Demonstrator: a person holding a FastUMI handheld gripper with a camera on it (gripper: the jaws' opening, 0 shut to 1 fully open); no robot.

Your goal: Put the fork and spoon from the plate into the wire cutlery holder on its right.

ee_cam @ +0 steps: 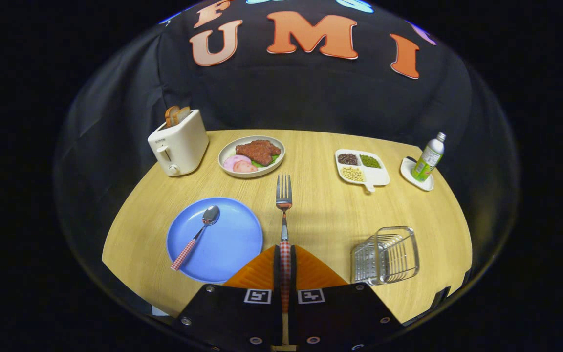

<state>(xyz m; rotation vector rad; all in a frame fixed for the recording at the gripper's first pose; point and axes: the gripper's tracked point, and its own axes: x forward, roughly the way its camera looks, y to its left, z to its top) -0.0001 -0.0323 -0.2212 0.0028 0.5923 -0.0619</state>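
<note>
My gripper [285, 256] is shut on the checked handle of the fork [284, 195], which sticks straight out ahead of the fingers, tines forward, raised above the wooden table. The blue plate [235, 244] lies just left of the fingers, and the spoon [198, 233] with its checked handle rests on it, bowl pointing away. The wire cutlery holder [385, 255] stands on the table to the right of the fingers, its open top showing.
Beyond the fork sits a plate of meat and sliced food [251, 155], with a cream toaster [178, 143] holding bread to its left. Far right are a divided dish of beans [362, 167] and a green bottle [429, 157] on a small saucer. The table's front edge [135, 278] runs close by.
</note>
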